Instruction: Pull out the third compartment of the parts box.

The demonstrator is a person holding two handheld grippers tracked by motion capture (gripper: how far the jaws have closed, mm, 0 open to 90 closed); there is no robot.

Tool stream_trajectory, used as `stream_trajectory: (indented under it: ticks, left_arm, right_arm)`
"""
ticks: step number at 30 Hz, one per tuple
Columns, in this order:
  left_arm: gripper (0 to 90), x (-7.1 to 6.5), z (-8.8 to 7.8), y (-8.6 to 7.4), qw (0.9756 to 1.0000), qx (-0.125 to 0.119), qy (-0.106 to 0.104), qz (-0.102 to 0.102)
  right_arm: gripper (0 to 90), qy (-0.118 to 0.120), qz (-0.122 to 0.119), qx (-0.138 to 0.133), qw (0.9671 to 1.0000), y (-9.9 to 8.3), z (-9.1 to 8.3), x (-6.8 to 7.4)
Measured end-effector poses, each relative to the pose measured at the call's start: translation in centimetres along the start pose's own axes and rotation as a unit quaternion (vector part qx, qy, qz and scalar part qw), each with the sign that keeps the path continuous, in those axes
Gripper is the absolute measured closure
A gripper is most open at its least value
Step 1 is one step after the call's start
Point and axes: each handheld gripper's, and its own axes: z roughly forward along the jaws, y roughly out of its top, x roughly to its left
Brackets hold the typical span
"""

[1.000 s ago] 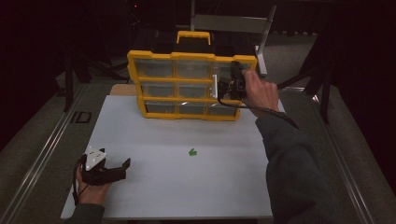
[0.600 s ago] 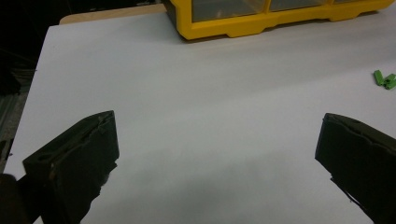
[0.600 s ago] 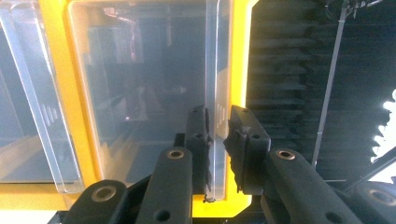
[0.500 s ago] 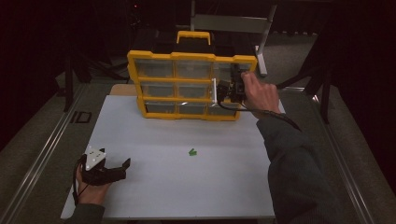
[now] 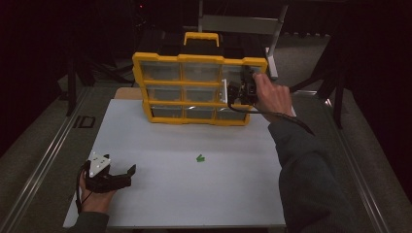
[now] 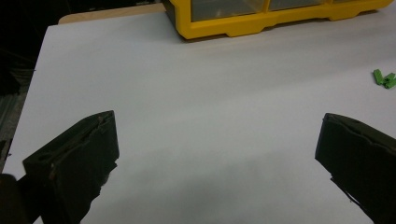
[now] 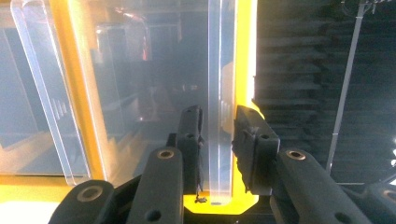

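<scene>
Left gripper (image 5: 112, 175): rests low at the near left of the white tabletop (image 5: 160, 204), jaws spread wide with nothing between them; it looks parked out of the way while the other hand works.
Green piece (image 5: 200, 158): lies loose mid-tabletop, well apart from both grippers, likely waiting to be stowed.
Yellow organiser (image 5: 138, 82): stands upright at the far edge, handle up, clear fronts toward the person so the compartments can be reached.
Clear panel edge (image 7: 219, 93): at the organiser's right side, middle row; its long axis runs up and down in the right gripper view.
Right gripper (image 7: 217, 140): jaws have just been opening a little; they straddle the panel edge, and I cannot tell whether the pads press on it.
</scene>
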Motion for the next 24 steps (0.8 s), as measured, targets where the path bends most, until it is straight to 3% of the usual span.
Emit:
stream_trajectory:
  ticks: [7, 14, 24]
  left_arm:
    - [0.1, 0.02, 0.01, 0.00, 1.0000, 0.000, 0.000, 0.002]
    - [0.1, 0.02, 0.01, 0.00, 1.0000, 0.000, 0.000, 0.001]
    - [0.1, 0.02, 0.01, 0.00, 1.0000, 0.000, 0.000, 0.001]
  right_arm:
    - [76.7, 0.007, -0.007, -0.001, 0.9999, 0.07, 0.07, -0.37]
    - [78.2, -0.005, -0.015, 0.002, 0.9999, 0.09, 0.09, -0.04]
    - [78.5, -0.004, -0.019, 0.000, 0.9998, 0.00, -0.32, 0.06]
